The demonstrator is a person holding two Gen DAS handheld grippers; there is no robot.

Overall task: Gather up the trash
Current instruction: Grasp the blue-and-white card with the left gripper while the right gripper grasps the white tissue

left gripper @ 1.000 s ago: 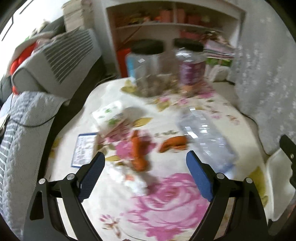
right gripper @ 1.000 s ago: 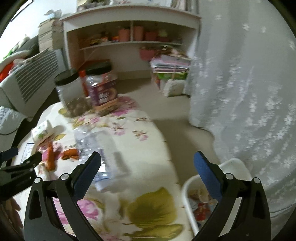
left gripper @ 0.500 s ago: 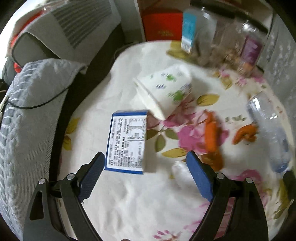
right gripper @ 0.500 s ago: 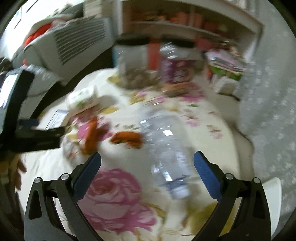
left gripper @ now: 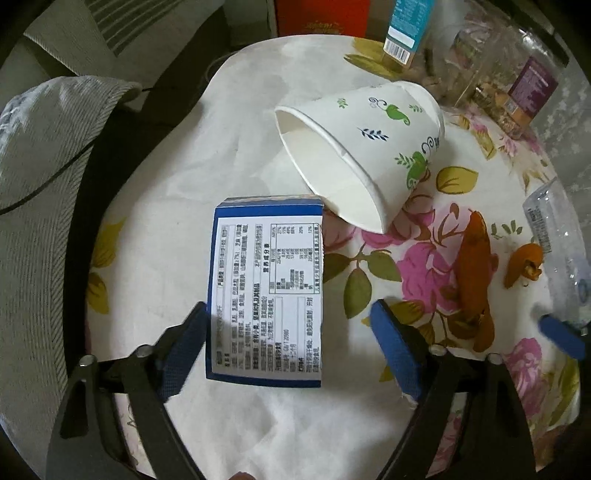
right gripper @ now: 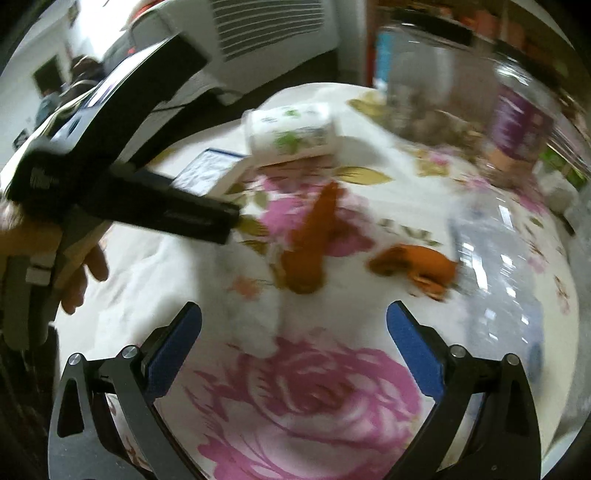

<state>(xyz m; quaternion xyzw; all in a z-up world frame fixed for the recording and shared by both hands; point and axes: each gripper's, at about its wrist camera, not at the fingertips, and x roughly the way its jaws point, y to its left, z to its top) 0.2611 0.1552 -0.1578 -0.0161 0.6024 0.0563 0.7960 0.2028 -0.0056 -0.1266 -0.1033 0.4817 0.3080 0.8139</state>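
- A blue-edged carton (left gripper: 266, 288) lies flat on a round table with a flowered cloth (left gripper: 229, 122), its white panel of small printed text and a nutrition-style grid facing up; the writing is too small to read.
- The left gripper (left gripper: 288, 332) points down at the carton. Its jaws are closing, still wide; one blue pad sits at the carton's left edge, the other stands clear on the right. Nothing is gripped.
- A tipped paper cup (left gripper: 369, 147) with green and blue leaf prints lies just beyond the carton, its mouth nearly touching the carton's far corner.
- Orange peel pieces (left gripper: 474, 266) lie right of the carton, and a crushed clear bottle (left gripper: 557, 251) lies near the table's right edge.
- Jars with a barcode label (left gripper: 402, 26) and a purple label (left gripper: 528, 92) stand at the far rim; text unreadable.
- The right gripper (right gripper: 295, 347) is wide open and empty above a white tissue wad (right gripper: 255, 314); this view is blurred.
- Bare cloth lies between the carton and the near table edge.
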